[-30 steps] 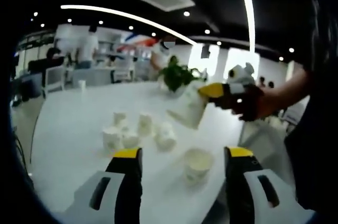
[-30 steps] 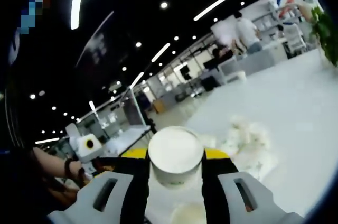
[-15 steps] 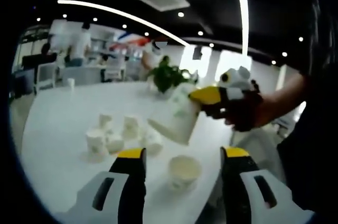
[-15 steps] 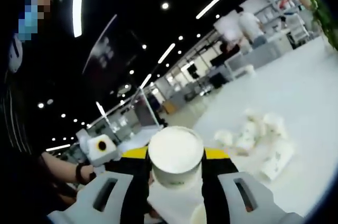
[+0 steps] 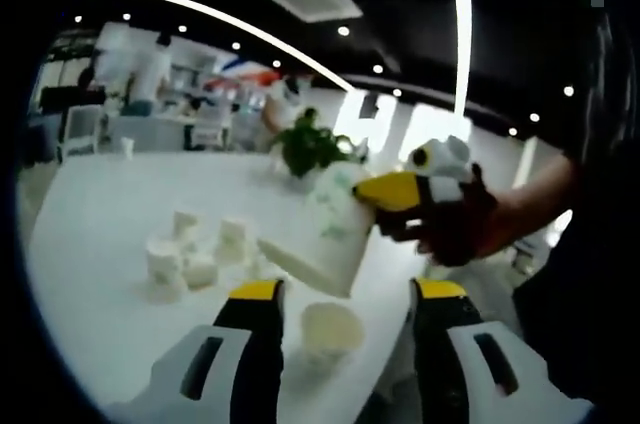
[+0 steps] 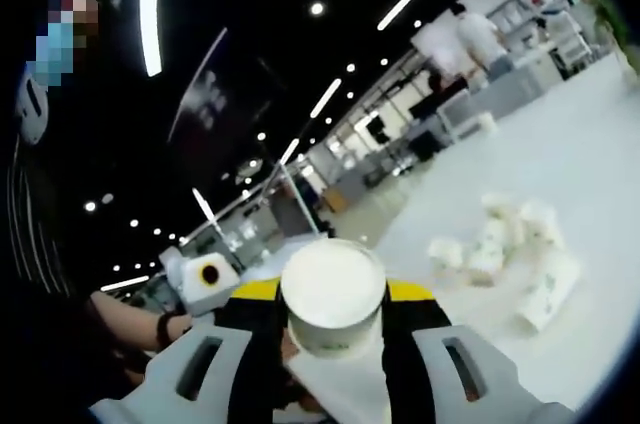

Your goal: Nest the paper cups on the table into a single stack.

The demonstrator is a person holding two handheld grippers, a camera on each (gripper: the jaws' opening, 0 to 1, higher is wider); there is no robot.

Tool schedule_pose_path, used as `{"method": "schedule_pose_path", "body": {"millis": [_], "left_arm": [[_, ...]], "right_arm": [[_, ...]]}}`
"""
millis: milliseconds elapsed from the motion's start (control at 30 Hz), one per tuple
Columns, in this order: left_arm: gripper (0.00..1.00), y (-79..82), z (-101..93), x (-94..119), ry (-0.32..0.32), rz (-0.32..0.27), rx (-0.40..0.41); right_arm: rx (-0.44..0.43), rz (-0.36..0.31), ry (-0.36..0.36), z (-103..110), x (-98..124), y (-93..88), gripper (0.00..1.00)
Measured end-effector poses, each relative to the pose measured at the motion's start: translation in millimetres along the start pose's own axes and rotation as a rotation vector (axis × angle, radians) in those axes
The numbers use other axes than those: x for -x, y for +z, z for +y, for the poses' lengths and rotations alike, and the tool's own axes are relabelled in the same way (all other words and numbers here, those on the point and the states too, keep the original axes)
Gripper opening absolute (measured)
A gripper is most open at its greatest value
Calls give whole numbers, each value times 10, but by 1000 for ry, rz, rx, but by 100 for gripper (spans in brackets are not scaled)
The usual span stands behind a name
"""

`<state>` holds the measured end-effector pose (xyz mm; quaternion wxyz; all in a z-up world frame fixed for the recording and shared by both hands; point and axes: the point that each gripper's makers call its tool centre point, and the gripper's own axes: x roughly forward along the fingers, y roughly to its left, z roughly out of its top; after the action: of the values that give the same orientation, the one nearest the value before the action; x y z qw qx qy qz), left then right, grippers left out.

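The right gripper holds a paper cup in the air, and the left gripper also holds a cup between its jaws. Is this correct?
Not quite. The right gripper does hold a paper cup in the air, but the left gripper is open, as the left gripper view shows; an upright cup stands on the table between its jaws, ungripped.

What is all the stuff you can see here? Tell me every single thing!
held paper cup: one, white, tilted in the air, gripped between the right gripper's jaws.
upright paper cup: one, white, open end up, standing on the table below the held cup, between the left gripper's jaws.
loose paper cups: a small cluster, exact count unclear, white, farther back on the table.
table: one, white, large.
potted plant: one, green leaves, at the far side of the table.
left gripper: yellow-tipped jaws, open.
right gripper: yellow-tipped jaws, shut on the held paper cup.
person's hand: one, in a dark glove, holding the right gripper.
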<state>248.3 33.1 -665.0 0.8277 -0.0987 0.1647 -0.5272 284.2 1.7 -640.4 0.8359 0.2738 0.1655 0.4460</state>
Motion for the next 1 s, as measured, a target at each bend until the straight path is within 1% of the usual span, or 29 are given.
{"method": "schedule_pose_path", "body": {"millis": [67,100,167,233,300,367,433,467,567,700,800,900,1000], "left_arm": [[43,41,5,17,0,-27,34],[42,81,-2,27,0,-55,57],[40,102,11,55,3,-73,59],[40,93,18,53,7,-67,58],[37,75,13,58,3,-53,58],[32,85,-13,66,-12,-55,62],[32,80,-12,69,-13,-51,75],[33,83,-27,68,-19,-52,86],[33,101,-30,70,-20,-60,77],[33,129,-9,76,-22,-78,100],[31,172,13,83,-17,-98,114],[28,176,33,93,-16,-93,114],[23,186,43,116,-22,-92,125]], "right_arm": [[-4,4,7,14,3,-19,35],[-5,5,9,21,5,-26,35],[-2,5,16,40,7,-29,35],[-3,10,20,55,7,-43,35],[-3,12,22,57,6,-59,35],[-8,15,20,50,5,-81,35],[-13,14,20,49,7,-82,35],[-13,14,20,49,8,-82,35],[-22,13,26,55,12,-83,35],[-23,17,35,62,19,-89,35],[-28,19,39,60,23,-105,35],[-37,19,43,66,24,-119,35],[-51,14,50,87,19,-127,35]]}}
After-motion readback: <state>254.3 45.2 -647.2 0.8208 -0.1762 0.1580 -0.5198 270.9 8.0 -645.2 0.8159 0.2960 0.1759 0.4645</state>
